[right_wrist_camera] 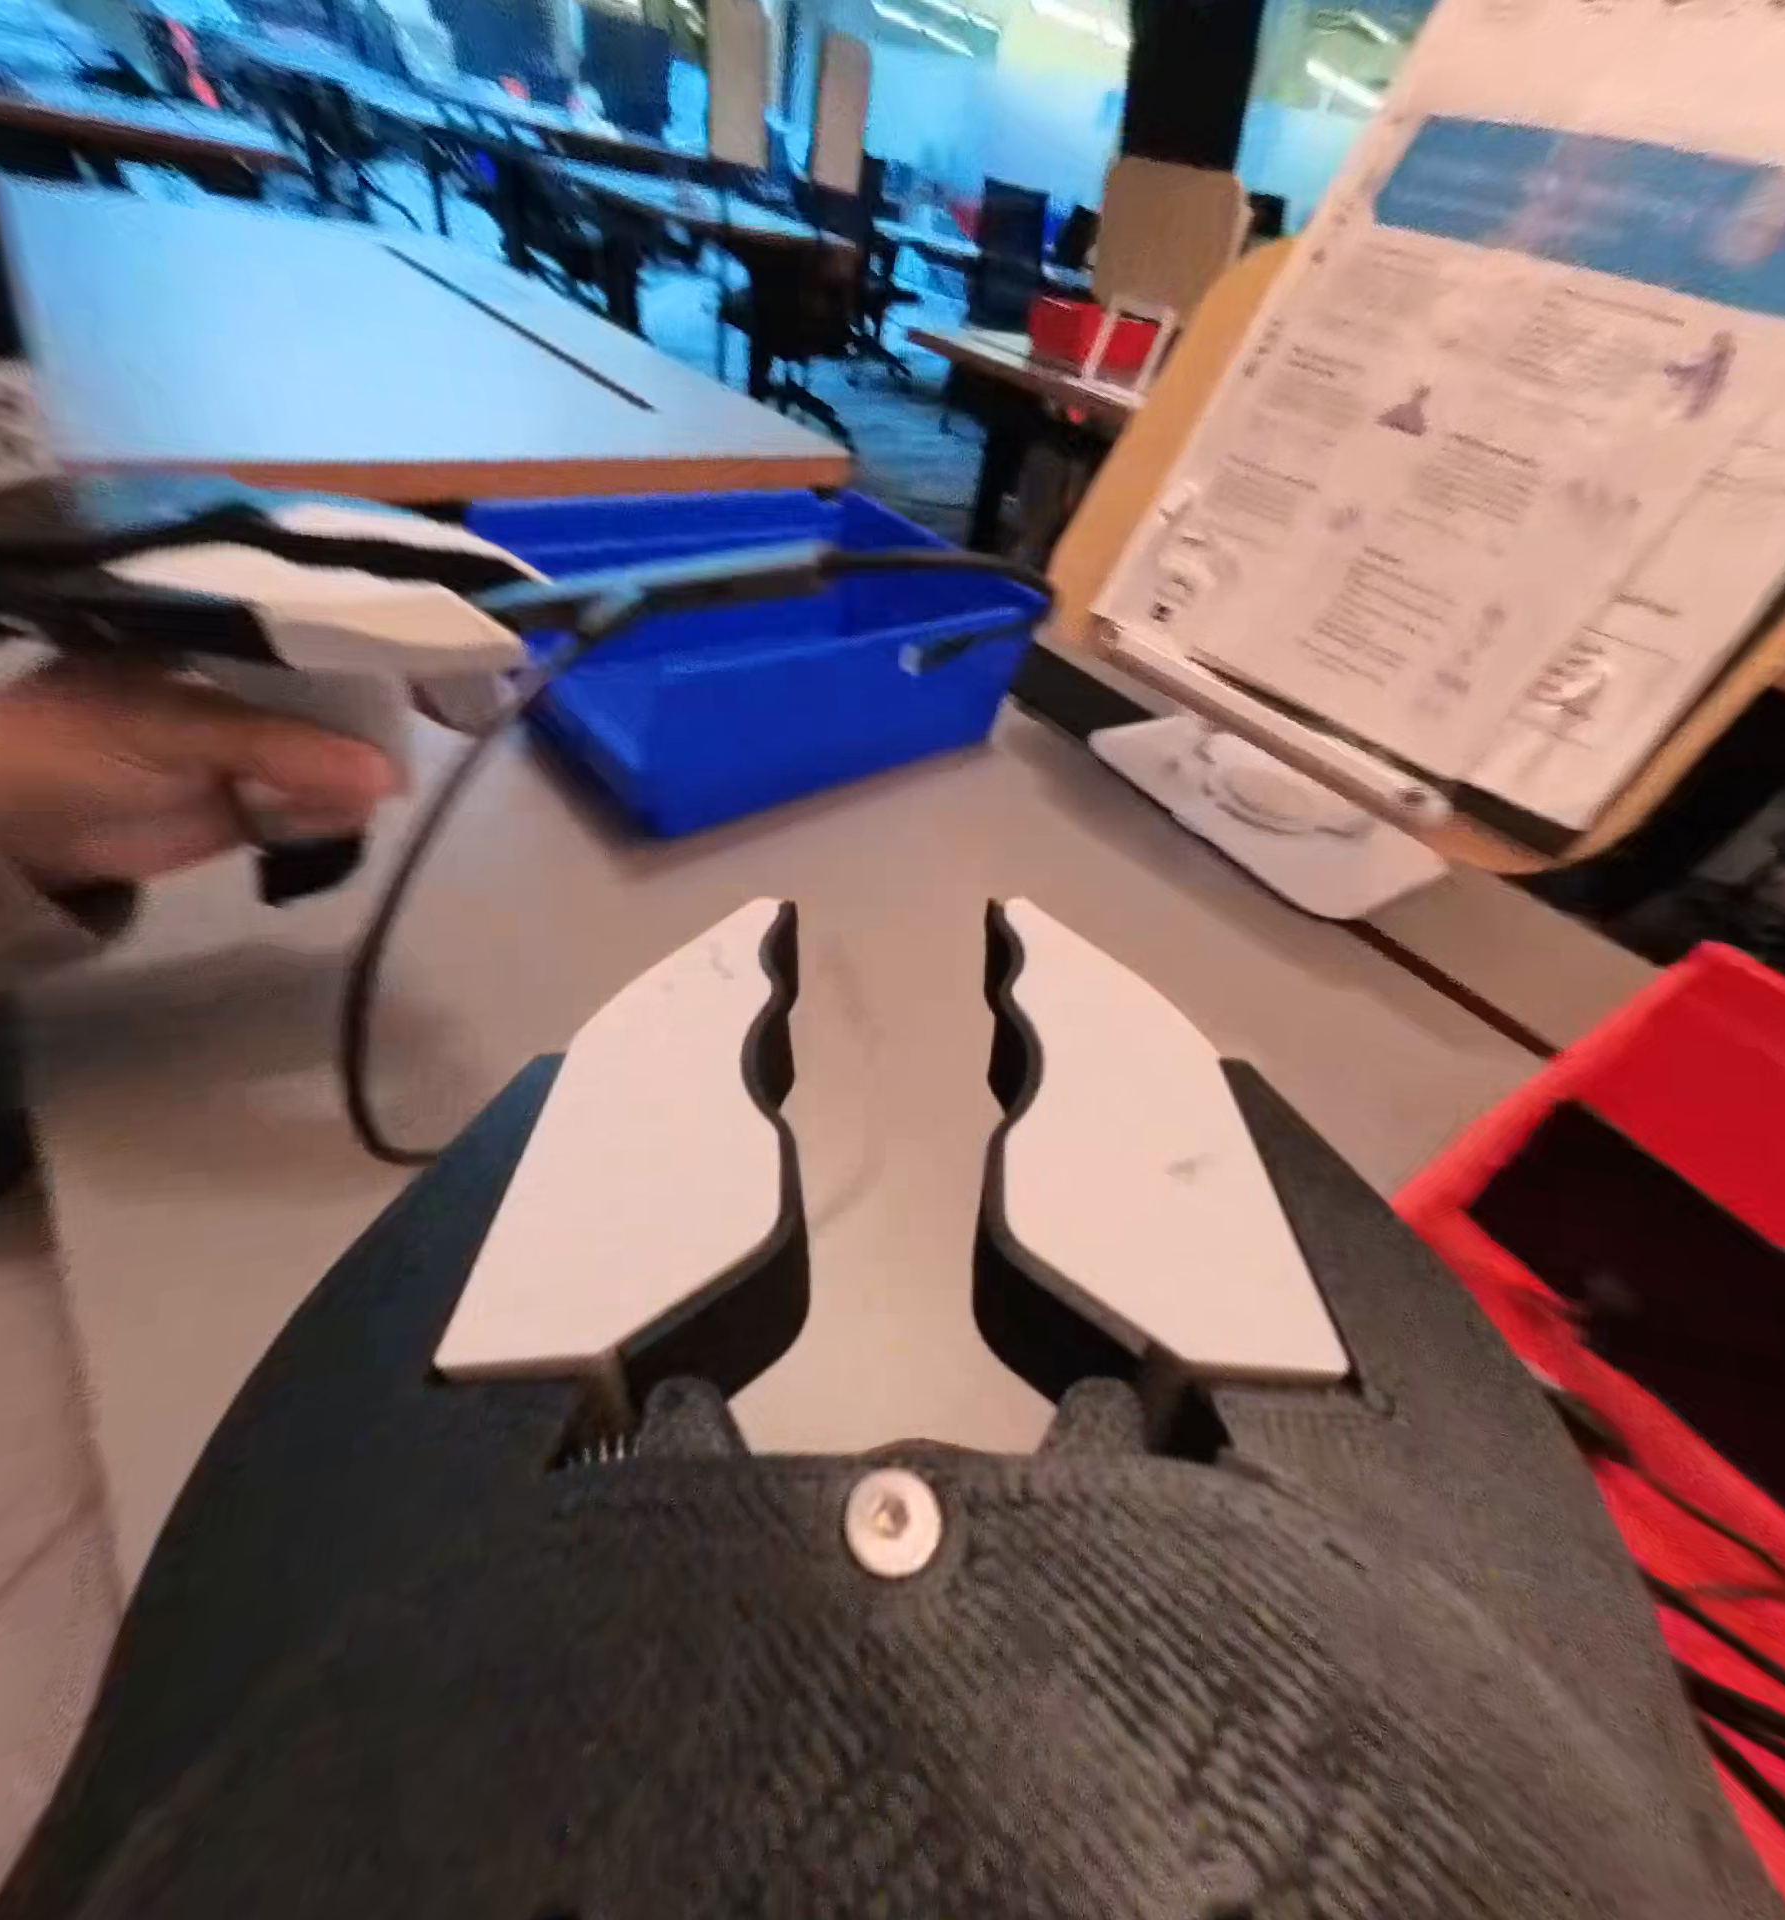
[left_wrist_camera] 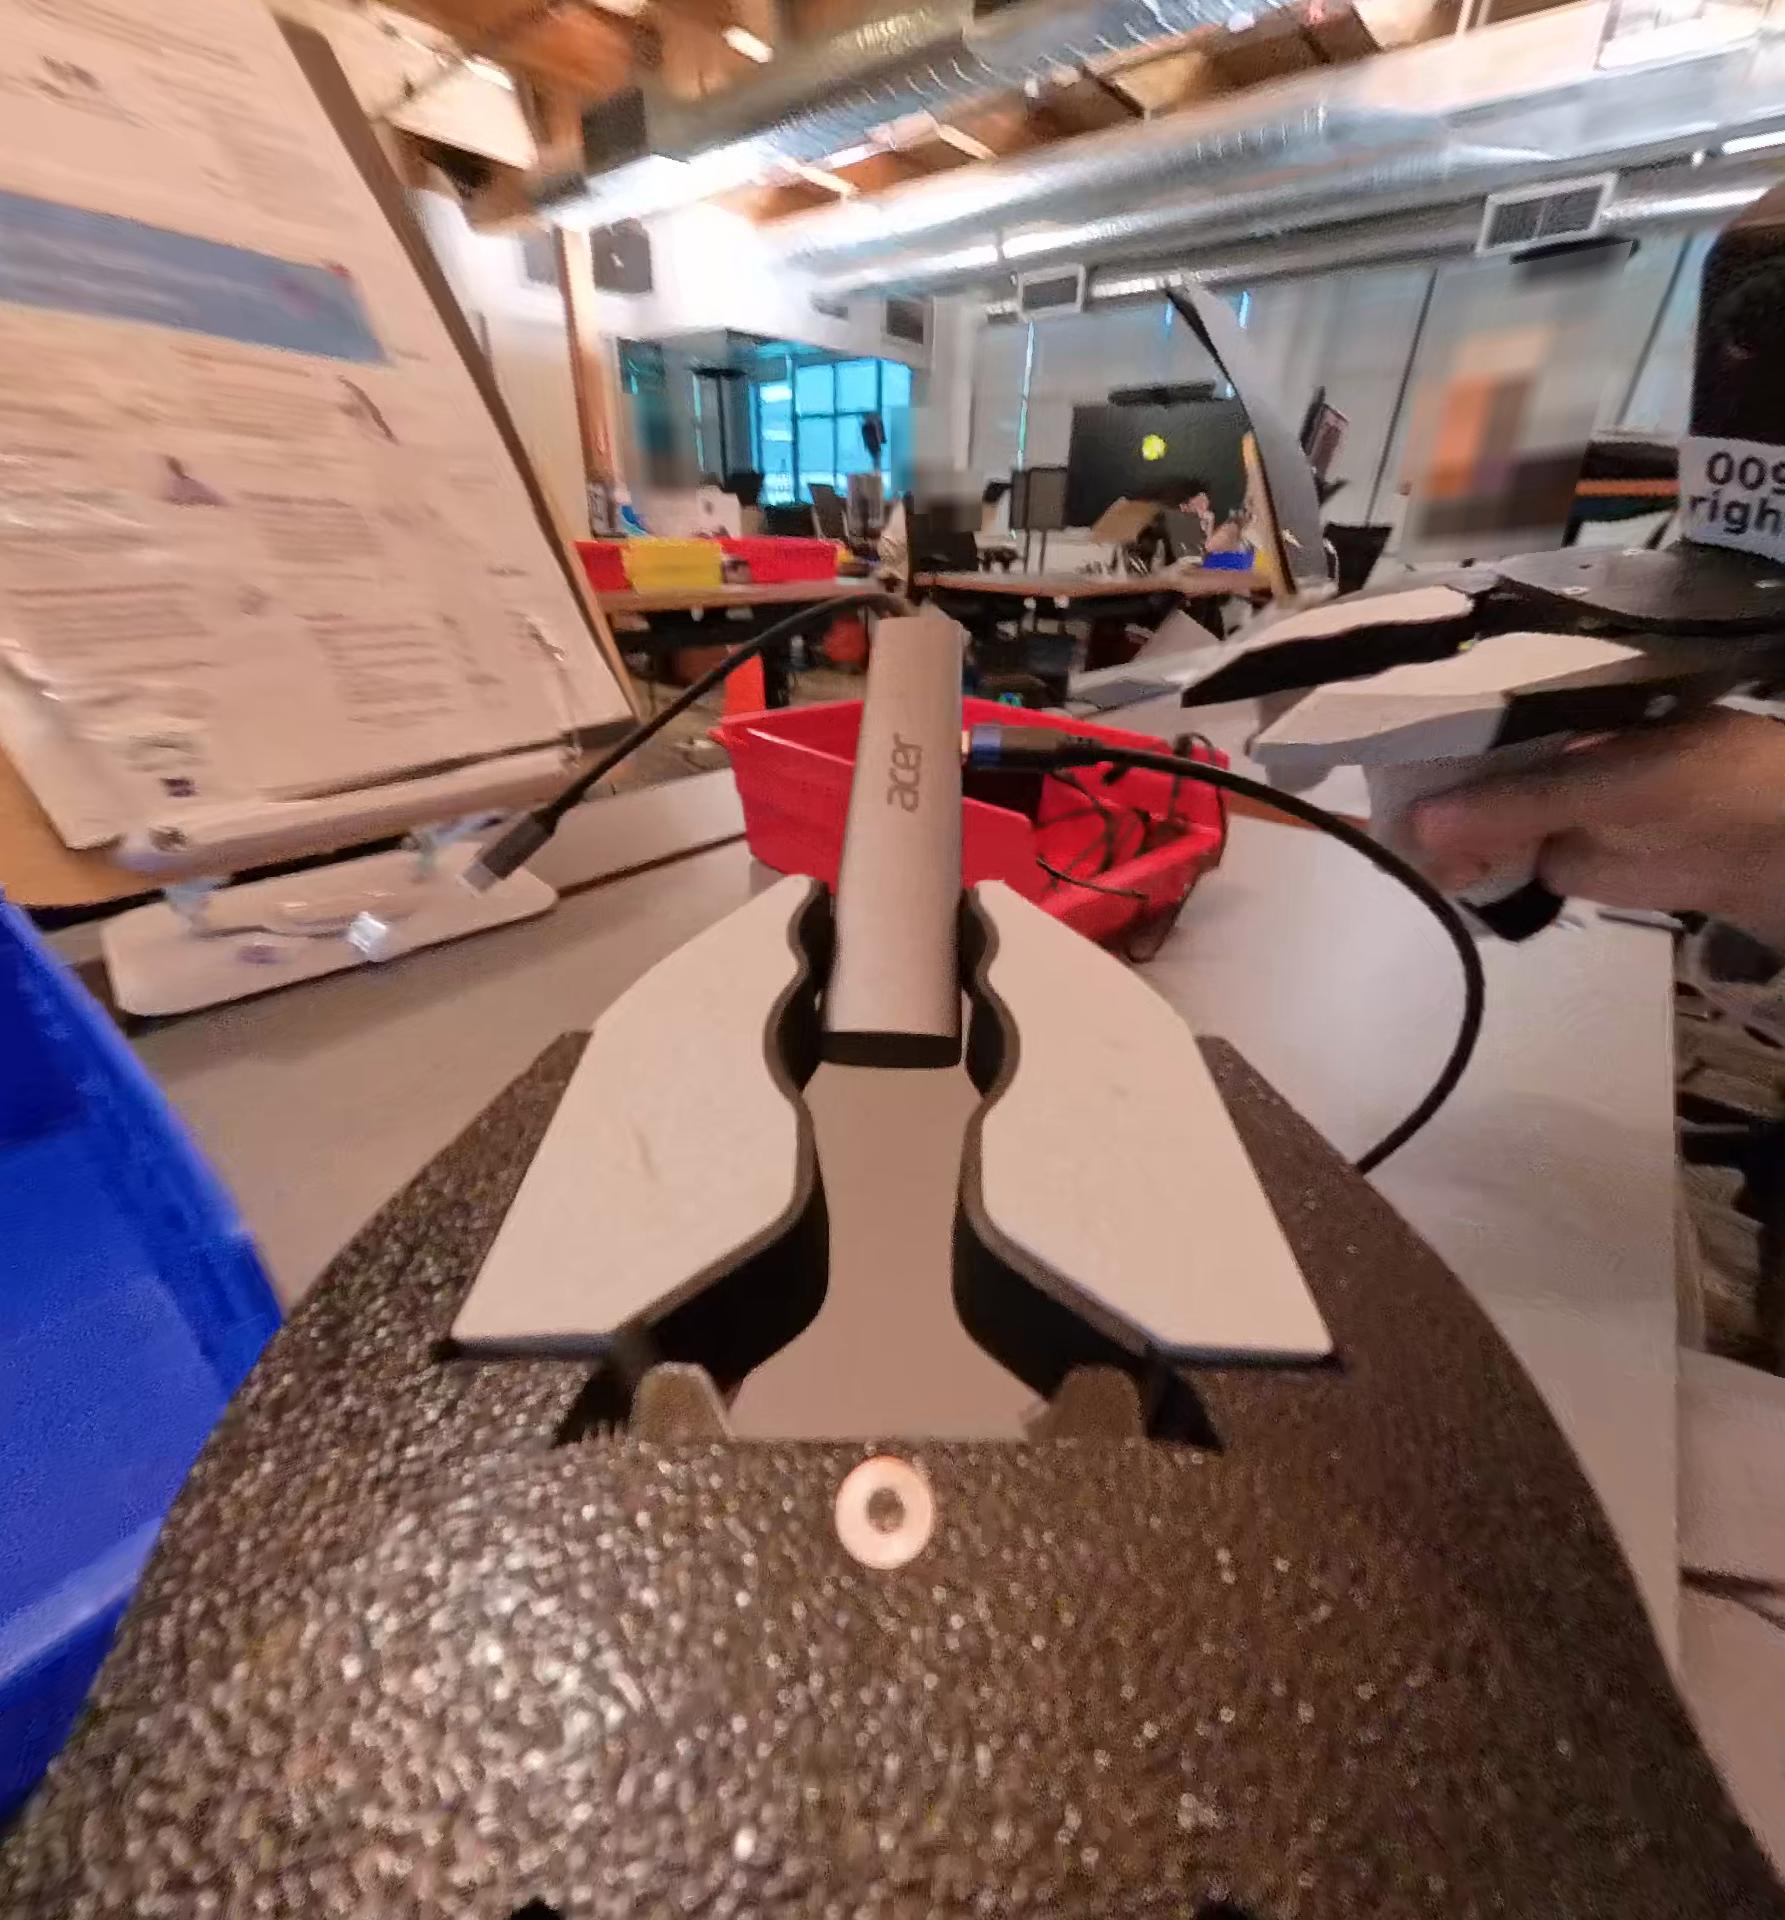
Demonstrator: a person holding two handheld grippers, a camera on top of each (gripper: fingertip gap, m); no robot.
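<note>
My left gripper (left_wrist_camera: 893,940) is shut on the near end of a grey bar-shaped USB hub (left_wrist_camera: 898,831), which it holds above the grey table (left_wrist_camera: 1490,1195). The hub's own black lead (left_wrist_camera: 659,717) runs from its far end and hangs left, ending in a plug (left_wrist_camera: 514,842). A second black cable (left_wrist_camera: 1459,956) has its plug (left_wrist_camera: 1013,743) at the hub's right side and loops down to the table. My right gripper (right_wrist_camera: 893,935) is open and empty. It also shows in the left wrist view (left_wrist_camera: 1226,717), just right of that plug and apart from it.
A blue bin (right_wrist_camera: 784,665) stands on the left side of the table and also shows in the left wrist view (left_wrist_camera: 57,1299). A red bin (left_wrist_camera: 971,821) with black cables is behind the hub. A document stand holding printed pages (left_wrist_camera: 192,468) stands at the back.
</note>
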